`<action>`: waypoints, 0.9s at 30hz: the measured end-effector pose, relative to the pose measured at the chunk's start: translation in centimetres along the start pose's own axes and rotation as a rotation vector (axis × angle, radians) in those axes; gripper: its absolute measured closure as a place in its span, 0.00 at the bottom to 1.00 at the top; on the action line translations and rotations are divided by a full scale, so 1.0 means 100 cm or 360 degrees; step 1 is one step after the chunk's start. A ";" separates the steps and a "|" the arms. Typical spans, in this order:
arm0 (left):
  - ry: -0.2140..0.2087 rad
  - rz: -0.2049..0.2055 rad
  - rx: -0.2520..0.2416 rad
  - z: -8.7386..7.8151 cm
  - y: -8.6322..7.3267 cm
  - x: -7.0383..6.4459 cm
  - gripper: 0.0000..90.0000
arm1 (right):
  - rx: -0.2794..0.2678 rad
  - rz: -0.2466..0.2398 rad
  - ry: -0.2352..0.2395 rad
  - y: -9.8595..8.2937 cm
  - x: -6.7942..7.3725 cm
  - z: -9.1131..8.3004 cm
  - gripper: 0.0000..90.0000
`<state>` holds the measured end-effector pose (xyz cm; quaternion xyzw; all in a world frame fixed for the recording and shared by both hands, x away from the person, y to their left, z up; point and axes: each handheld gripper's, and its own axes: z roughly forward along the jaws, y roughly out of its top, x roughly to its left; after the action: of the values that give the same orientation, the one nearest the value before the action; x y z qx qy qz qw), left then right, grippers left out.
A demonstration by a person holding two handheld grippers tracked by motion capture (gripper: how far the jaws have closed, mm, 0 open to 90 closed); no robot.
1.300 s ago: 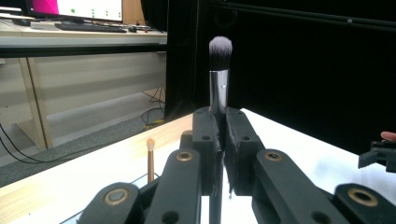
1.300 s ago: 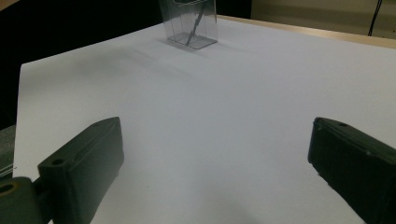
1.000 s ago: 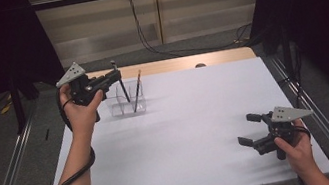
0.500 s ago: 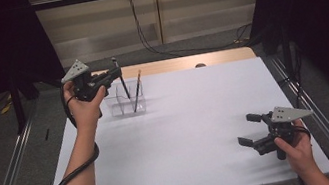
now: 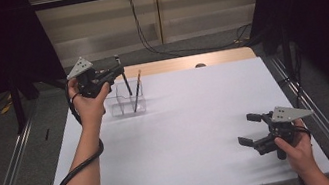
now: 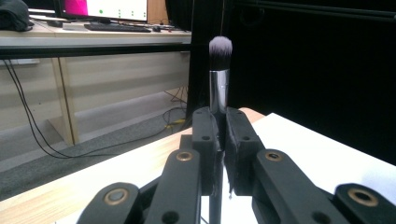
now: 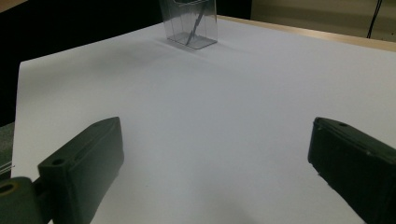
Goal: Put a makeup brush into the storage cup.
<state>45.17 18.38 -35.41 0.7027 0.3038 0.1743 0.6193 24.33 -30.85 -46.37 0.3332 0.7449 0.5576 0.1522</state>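
While raised, left gripper (image 5: 116, 72) pinches makeup brush (image 6: 219, 74); right gripper (image 5: 250, 131) rests low, agape

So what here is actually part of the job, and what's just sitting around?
In use:
- left gripper, jaws shut on the makeup brush
- clear holder on the white table
- second brush standing in that holder

Just about:
- right gripper, jaws open, idle near the table's edge
- cables on the floor behind
- small dark thing on the wooden strip

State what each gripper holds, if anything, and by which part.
The left gripper clamps a black-handled makeup brush just below its silver ferrule. The right gripper is open, holding nothing.
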 end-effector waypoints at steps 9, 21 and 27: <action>0.0010 -0.0009 -0.0003 0.009 -0.002 0.001 0.93 | -0.0001 0.0001 0.0007 0.000 0.000 0.000 0.03; 0.0029 -0.0006 0.0005 0.018 -0.005 0.002 0.93 | 0.0003 -0.0007 0.0022 0.000 0.000 0.000 0.03; 0.0041 -0.0003 0.0020 0.021 -0.009 0.003 0.93 | 0.0004 -0.0008 0.0022 0.000 0.001 0.000 0.03</action>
<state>46.48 17.00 -36.73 0.7041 0.3135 0.1808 0.6110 24.28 -30.80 -46.38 0.3277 0.7475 0.5586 0.1481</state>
